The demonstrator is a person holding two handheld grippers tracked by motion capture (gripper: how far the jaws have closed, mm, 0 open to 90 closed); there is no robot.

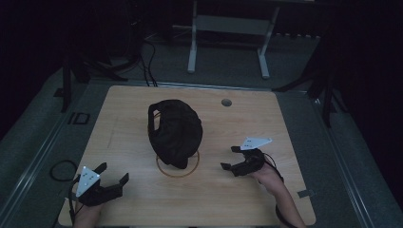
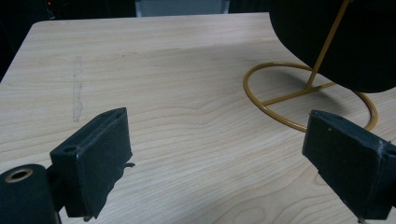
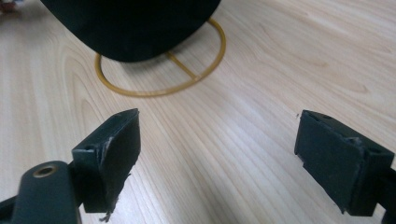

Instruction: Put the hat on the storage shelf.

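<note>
1. Two black hand-held tools rest low over the pale wooden table (image 1: 142, 199), one at each near corner of the scene, both empty.
2. Left tool (image 1: 114, 175): jaws spread wide, nothing between them (only bare wood grain lies in the gap in its own view (image 2: 215, 154)). It sits near the table's front left edge, well apart from the stand, with a grey three-cornered plate on top.
3. Right tool (image 1: 229, 157): jaws also spread wide and holding nothing, as its own view (image 3: 217, 154) confirms. It points left toward the stand and is near it, but not touching.
4. Between the tools, a little farther back, a black fabric cap (image 1: 175, 130) hangs on a thin yellow-gold wire stand with a ring base (image 1: 177, 174). The cap's lower part overhangs the ring.
5. In the left gripper view, the ring base lies flat on the wood and a slanted wire stem rises from it into the cap.
6. A small round hole (image 1: 226, 102) sits in the table toward its far side.
</note>
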